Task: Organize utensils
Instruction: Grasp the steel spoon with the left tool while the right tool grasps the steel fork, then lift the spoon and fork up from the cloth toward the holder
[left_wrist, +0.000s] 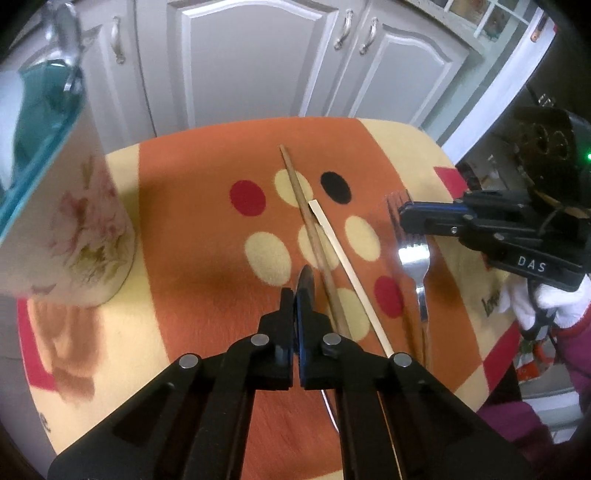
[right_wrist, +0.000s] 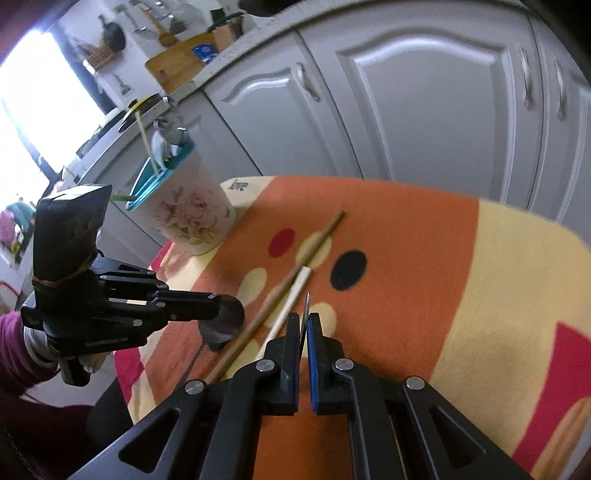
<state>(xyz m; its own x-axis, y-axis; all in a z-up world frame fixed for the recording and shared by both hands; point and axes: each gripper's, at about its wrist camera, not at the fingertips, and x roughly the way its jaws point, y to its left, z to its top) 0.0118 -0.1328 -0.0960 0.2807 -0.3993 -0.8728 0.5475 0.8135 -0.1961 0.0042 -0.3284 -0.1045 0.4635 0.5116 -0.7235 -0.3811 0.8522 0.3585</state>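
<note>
Grey cabinet doors (left_wrist: 255, 62) are standing behind our orange dotted cloth (left_wrist: 207, 221). We are clamping a spoon (right_wrist: 225, 325) in the left gripper (left_wrist: 295, 295), its fingers nearly together, and a fork (left_wrist: 413, 254) in the right gripper (right_wrist: 304, 321). A brown chopstick (left_wrist: 314, 236) and a pale chopstick (left_wrist: 343, 258) are lying between them; the floral utensil holder (right_wrist: 188, 210) is standing near the cloth's edge.
</note>
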